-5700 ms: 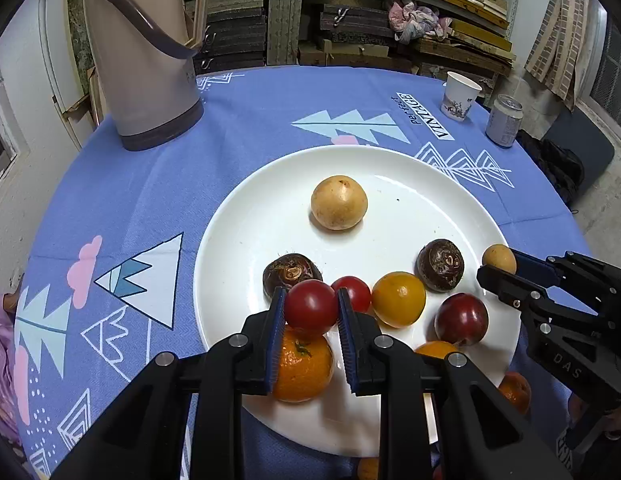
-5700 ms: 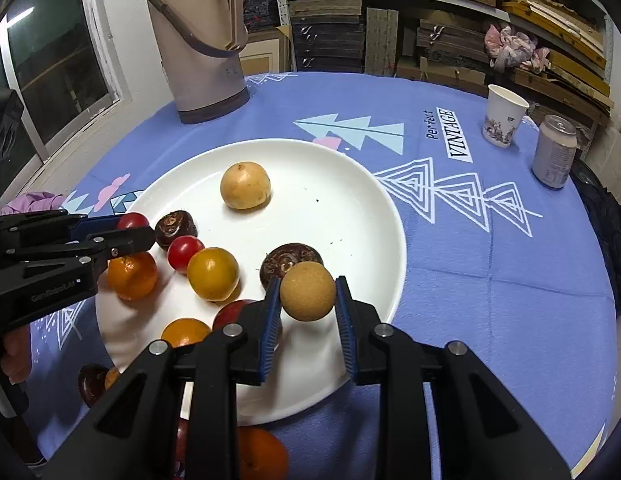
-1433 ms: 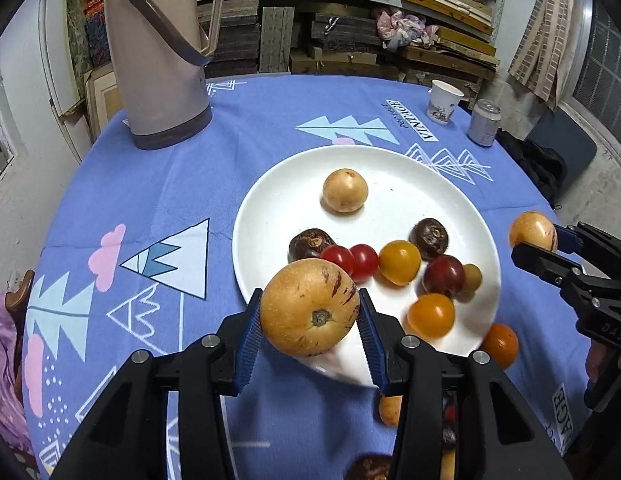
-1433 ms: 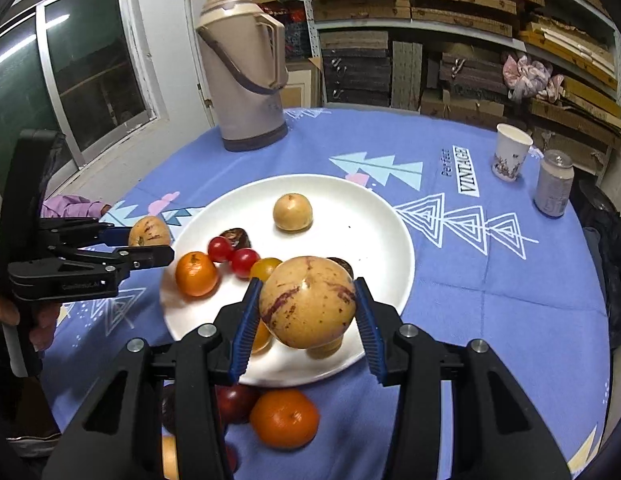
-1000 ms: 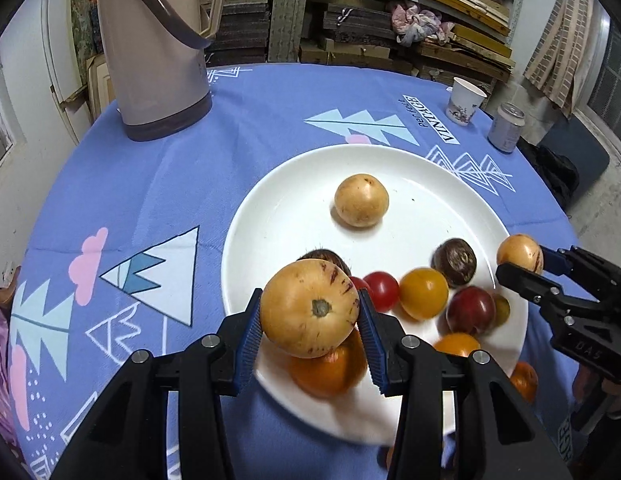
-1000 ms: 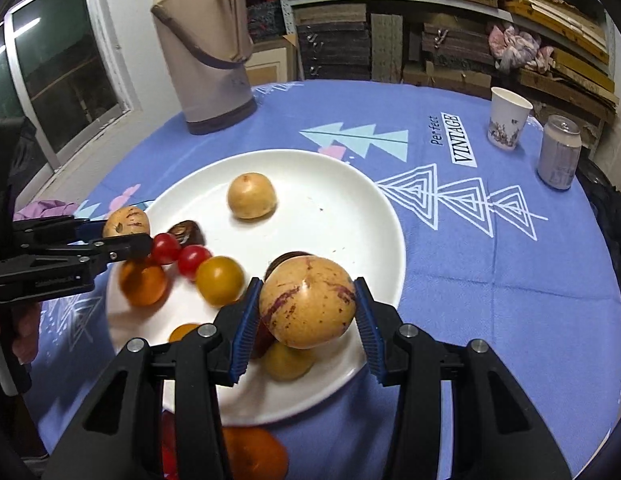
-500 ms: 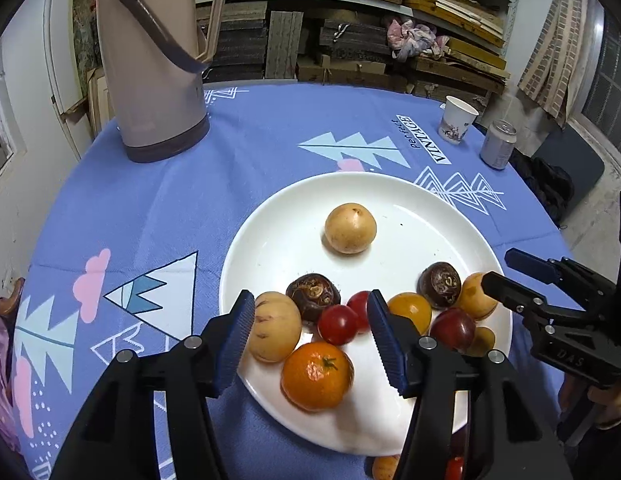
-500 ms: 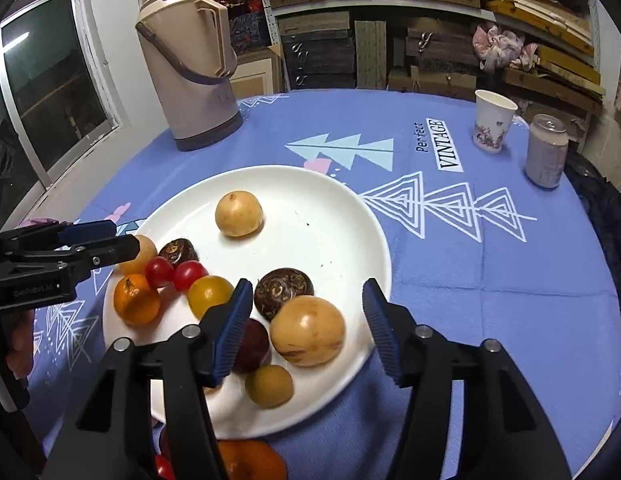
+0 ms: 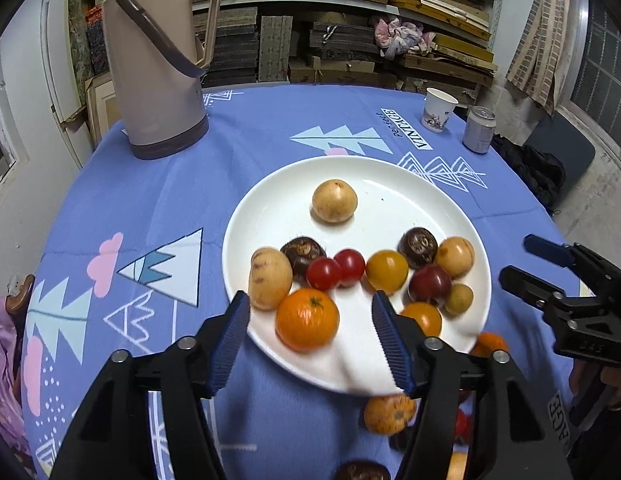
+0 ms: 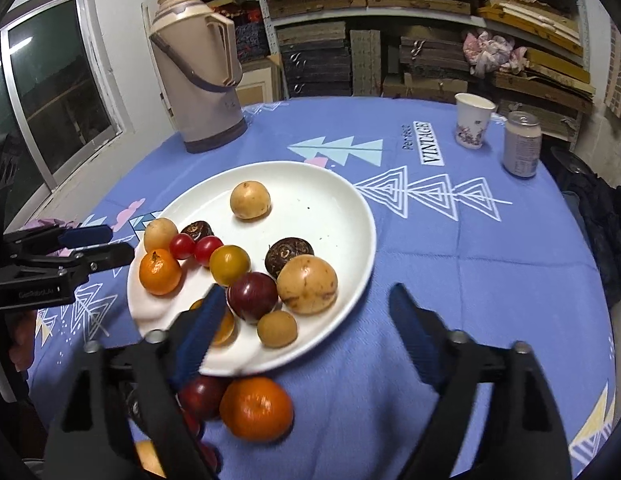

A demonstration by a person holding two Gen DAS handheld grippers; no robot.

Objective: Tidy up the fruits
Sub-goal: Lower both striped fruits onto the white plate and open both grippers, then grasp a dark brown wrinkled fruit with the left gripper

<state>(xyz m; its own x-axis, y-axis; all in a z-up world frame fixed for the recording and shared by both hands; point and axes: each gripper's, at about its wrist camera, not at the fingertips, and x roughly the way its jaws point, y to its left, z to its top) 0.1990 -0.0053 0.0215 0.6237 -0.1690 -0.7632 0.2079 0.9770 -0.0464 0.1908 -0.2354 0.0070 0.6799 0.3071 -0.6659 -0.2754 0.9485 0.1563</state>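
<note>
Jaws on both tools are spreading apart and grasp nothing: the left gripper [image 9: 310, 332] hangs over the near rim of the white plate [image 9: 270, 208] with only the big orange mandarin [image 9: 307, 319] seen through its gap, not touched, and the right gripper [image 10: 306, 328] stands with one finger over the plate's near edge and the other out over the blue cloth of the tabletop [image 10: 470, 260], its pads clear of any fruit. Both tools tilt downward toward the plate, which suits dropping fruit off and then pulling clear. Fruit on the plate is bunched toward the near half: a pale streaked fruit [image 9: 269, 278] at the left edge, touching a dark brown one [image 9: 302, 254]; two red cherry tomatoes [image 9: 336, 270] side by side; a yellow tomato [image 9: 386, 271]; a second dark brown fruit [image 9: 417, 242]; a tan round fruit [image 9: 454, 257] at the right; a dark red plum [image 9: 429, 285]; a small tan longan-like ball [image 9: 458, 299]; and a lone pale yellow fruit [image 9: 334, 201] well apart at the far side. More fruit is off the plate on the cloth near its front rim, among it another mandarin [image 10: 256, 408] and a dark red fruit [image 10: 202, 396], so by my judgement the gathering is only partly done. A thermos [image 9: 158, 56], a paper cup [image 9: 438, 109] and a drink can [image 9: 479, 130] stand far back, out of the way
</note>
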